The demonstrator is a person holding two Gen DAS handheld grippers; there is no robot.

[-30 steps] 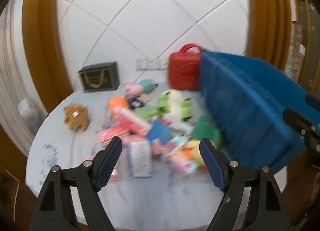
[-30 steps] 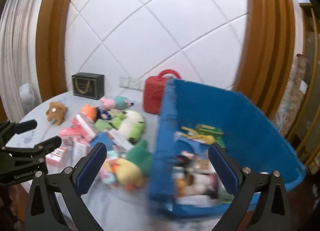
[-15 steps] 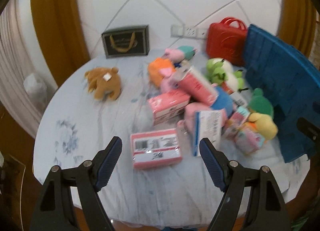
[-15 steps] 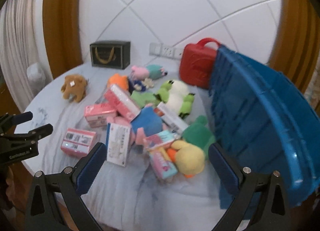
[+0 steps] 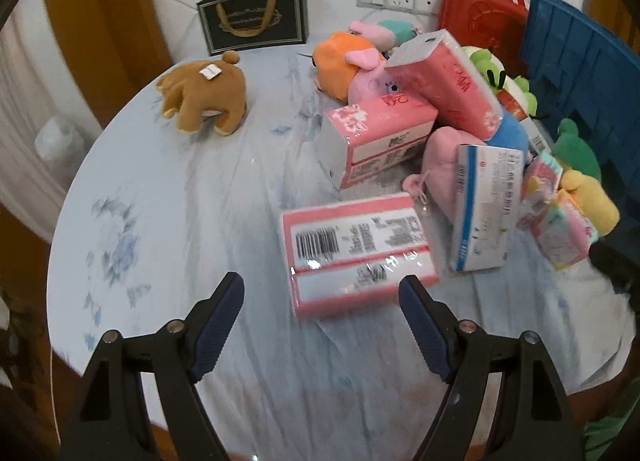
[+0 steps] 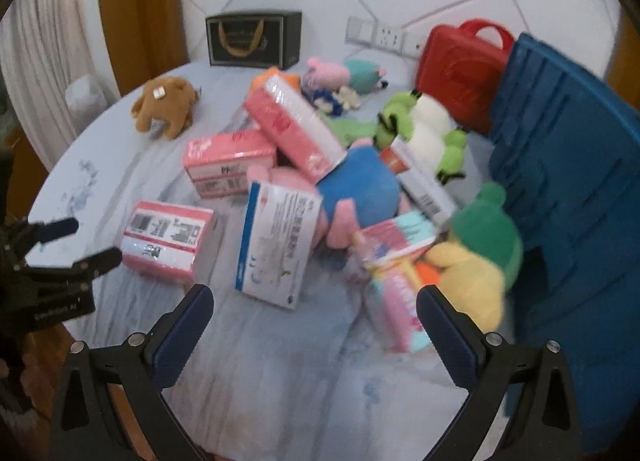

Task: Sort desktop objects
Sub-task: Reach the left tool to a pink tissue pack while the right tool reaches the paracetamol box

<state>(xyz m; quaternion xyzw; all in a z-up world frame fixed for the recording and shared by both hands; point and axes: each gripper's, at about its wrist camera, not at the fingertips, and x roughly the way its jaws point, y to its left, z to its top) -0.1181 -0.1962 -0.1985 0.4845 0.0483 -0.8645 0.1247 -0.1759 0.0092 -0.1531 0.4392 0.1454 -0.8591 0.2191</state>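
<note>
**Left wrist view: sorting has barely begun, nearest tissue pack looks first in line**

The left gripper (image 5: 320,313) hangs wide apart and empty over the pale floral tablecloth (image 5: 168,197), just short of a flat pink plastic-wrapped tissue pack with a barcode label (image 5: 356,249). I'd judge this the approach to a first pick: the next move calls for coming down so the ribbed blue pads straddle the pack's narrower sides. The film wrap looks slick and the pack soft, so a firm squeeze seems wise.

The right gripper (image 6: 316,321) is likewise spread wide and holding nothing, facing a white-and-blue cardboard box (image 6: 276,245). Beyond lie more pink packs and soft plush toys in a jumble, a brown plush bear (image 5: 204,97) apart at the left, and a ribbed blue plastic crate (image 6: 560,181) tipped on its side at the right.
</note>
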